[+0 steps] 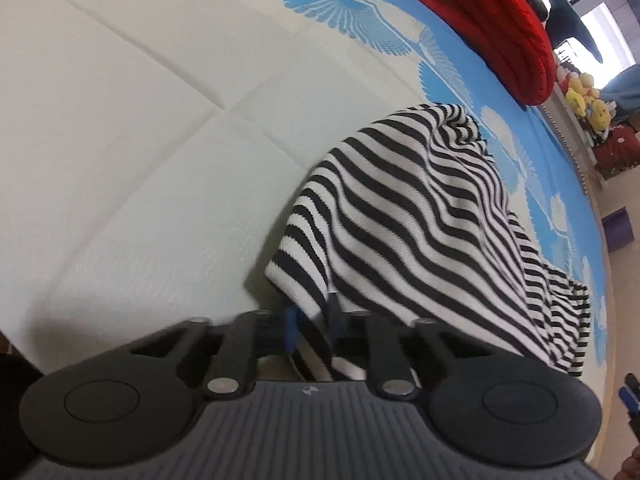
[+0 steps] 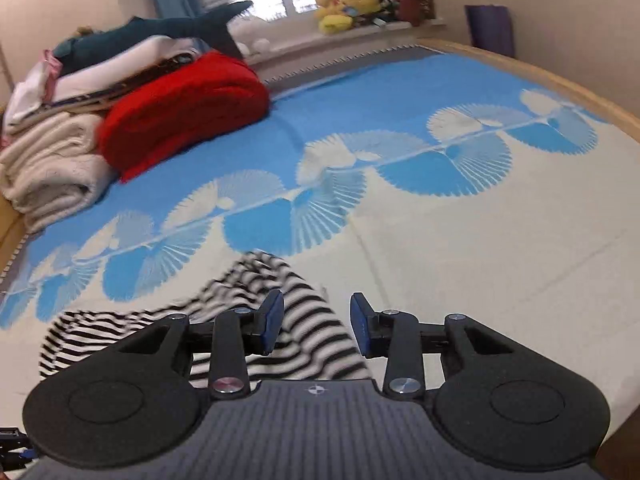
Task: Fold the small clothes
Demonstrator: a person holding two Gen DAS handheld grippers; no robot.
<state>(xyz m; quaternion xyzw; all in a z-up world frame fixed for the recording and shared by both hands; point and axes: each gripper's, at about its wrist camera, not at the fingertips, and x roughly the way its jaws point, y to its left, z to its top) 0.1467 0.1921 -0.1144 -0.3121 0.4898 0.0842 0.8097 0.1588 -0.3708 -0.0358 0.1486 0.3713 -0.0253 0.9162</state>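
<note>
Starting at your left, your left tool is pinching a white-edged corner of the striped garment, its jaws drawn nearly together with the cloth between them. From that corner the garment drapes away over the bed in loose waves, rumpled rather than flat. I judge the fold barely begun: no clean crease shows and the cloth is still bunched.

Moving right, your right tool stands spread, with the striped cloth lying beneath and beyond its fingers but nothing pressed between the pads. You likely still need a second corner before the piece can be spread and folded.

No basket, box or drawer appears in either view, so nothing is held in any container. Far back on the bed sit a red blanket and a pile of pale bedding.
</note>
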